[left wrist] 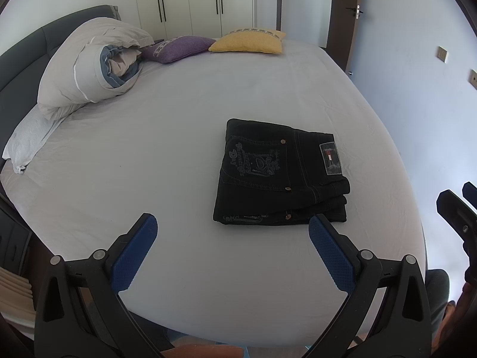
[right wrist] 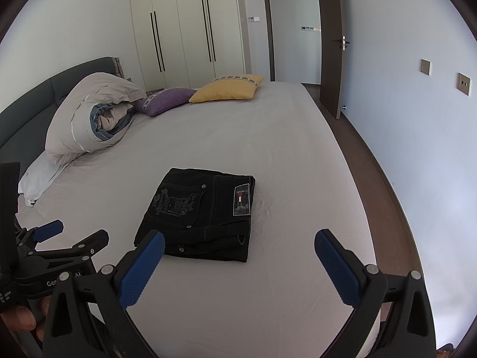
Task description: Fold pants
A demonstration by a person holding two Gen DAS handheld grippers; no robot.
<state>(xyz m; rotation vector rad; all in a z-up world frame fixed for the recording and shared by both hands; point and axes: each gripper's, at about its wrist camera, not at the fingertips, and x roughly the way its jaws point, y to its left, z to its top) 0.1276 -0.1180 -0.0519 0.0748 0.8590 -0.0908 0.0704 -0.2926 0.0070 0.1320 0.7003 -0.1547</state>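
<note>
My folded black denim pants (left wrist: 281, 173) lie mid-bed on the pale grey sheet (left wrist: 149, 155), near its right edge. Rolled duvet (left wrist: 89, 62), purple cushion (left wrist: 179, 47) and yellow cushion (left wrist: 249, 41) sit well apart. My left hand-held gripper (left wrist: 232, 232) and right hand-held gripper (right wrist: 238, 247) both gape, holding nothing.

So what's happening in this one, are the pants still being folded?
The black pants lie on the bed as a compact folded stack, back pocket and label patch facing up. The left gripper and the right gripper are both open and empty, held above the sheet on the near side of the stack, touching nothing. The fold looks done.
</note>
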